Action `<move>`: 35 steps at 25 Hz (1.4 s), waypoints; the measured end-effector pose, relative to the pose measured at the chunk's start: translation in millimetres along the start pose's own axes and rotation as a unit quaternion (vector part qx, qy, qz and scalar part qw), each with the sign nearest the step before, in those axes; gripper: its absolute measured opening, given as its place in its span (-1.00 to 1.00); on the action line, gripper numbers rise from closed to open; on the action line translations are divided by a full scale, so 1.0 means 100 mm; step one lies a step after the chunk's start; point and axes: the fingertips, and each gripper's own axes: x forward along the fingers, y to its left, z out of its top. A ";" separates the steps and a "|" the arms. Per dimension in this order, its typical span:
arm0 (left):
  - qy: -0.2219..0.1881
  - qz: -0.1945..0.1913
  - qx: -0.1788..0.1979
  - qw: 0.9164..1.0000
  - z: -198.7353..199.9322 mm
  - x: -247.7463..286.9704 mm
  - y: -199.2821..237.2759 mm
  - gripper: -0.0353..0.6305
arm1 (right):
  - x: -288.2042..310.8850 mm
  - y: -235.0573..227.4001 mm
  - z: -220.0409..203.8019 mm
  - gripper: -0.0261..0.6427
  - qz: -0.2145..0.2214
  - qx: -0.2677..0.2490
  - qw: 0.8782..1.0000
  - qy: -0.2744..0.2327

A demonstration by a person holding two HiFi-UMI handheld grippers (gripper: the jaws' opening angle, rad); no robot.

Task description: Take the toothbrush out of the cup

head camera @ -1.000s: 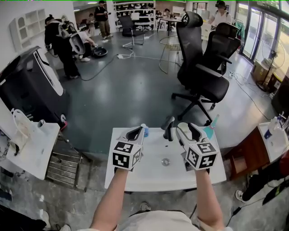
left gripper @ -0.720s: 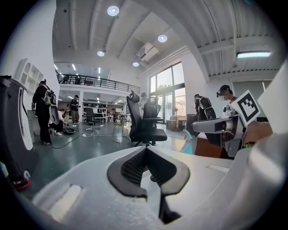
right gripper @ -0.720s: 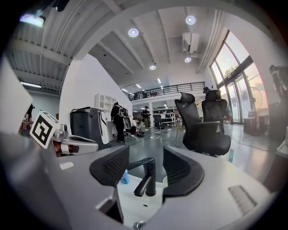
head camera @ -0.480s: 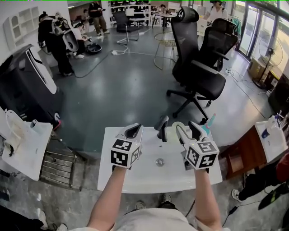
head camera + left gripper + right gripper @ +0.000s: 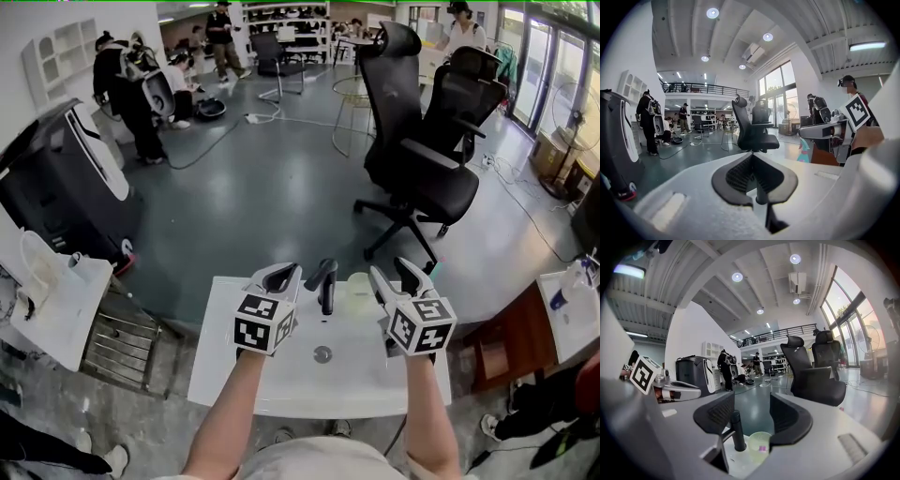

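A pale green translucent cup (image 5: 357, 281) stands at the back of the white sink (image 5: 281, 375), just right of the black tap (image 5: 324, 281). In the right gripper view the cup (image 5: 759, 446) sits low between the pads, with a small pink patch on it; I cannot make out a toothbrush there. My right gripper (image 5: 392, 272) hovers open just right of the cup, empty (image 5: 752, 416). My left gripper (image 5: 281, 275) hangs left of the tap, its pads closed together on nothing (image 5: 754, 176). A teal and pink object (image 5: 805, 151) shows past the left jaws.
The sink's drain (image 5: 322, 354) lies in front of the tap. Two black office chairs (image 5: 422, 159) stand on the grey floor beyond. A black and white machine (image 5: 66, 178) and a white side table (image 5: 56, 309) are at the left. People (image 5: 127, 94) stand at the far back.
The head view has shifted, so the sink sits slightly lower and the cup shows between tap and right gripper. The teal object right of the sink has left that view. Both grippers barely moved.
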 end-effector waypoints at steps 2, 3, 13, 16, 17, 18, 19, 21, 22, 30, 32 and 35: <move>0.000 0.003 -0.001 1.000 0.01 0.03 -0.02 -0.89 | 0.01 -0.04 -0.02 -0.26 0.004 0.000 1.000 0.003; 0.001 0.005 -0.002 1.000 0.00 0.04 -0.04 -0.89 | 0.01 -0.05 -0.02 -0.26 0.005 0.000 1.000 0.004; 0.005 0.008 -0.004 1.000 -0.03 0.03 -0.12 -0.89 | 0.00 -0.11 -0.23 -0.26 0.013 0.008 1.000 0.026; 0.007 0.007 -0.003 1.000 -0.05 0.02 -0.14 -0.89 | 0.02 -0.12 -0.38 -0.26 0.013 0.015 0.999 0.039; 0.006 0.008 -0.003 1.000 -0.05 0.01 -0.14 -0.89 | 0.03 -0.13 -0.42 -0.26 0.012 0.016 0.999 0.042; 0.006 0.009 -0.003 1.000 -0.05 0.01 -0.13 -0.89 | 0.04 -0.13 -0.45 -0.26 0.011 0.018 0.999 0.046; 0.005 0.010 -0.003 1.000 -0.04 0.00 -0.12 -0.89 | 0.05 -0.14 -0.48 -0.26 0.010 0.019 0.999 0.048; 0.003 0.012 -0.002 1.000 -0.03 -0.01 -0.09 -0.89 | 0.08 -0.16 -0.54 -0.26 0.008 0.022 0.998 0.053; 0.003 0.013 -0.002 1.000 -0.03 -0.02 -0.08 -0.89 | 0.09 -0.17 -0.57 -0.27 0.007 0.024 0.998 0.055; 0.006 0.016 -0.003 1.000 -0.05 -0.04 -0.04 -0.89 | 0.15 -0.20 -0.88 -0.33 0.003 0.042 0.996 0.081; 0.005 0.018 -0.003 1.000 -0.04 -0.03 -0.02 -0.89 | 0.17 -0.21 -0.94 -0.34 0.002 0.044 0.995 0.086; 0.007 0.018 -0.004 1.000 -0.06 -0.03 0.00 -0.89 | 0.20 -0.21 -1.04 -0.34 0.006 0.045 0.994 0.097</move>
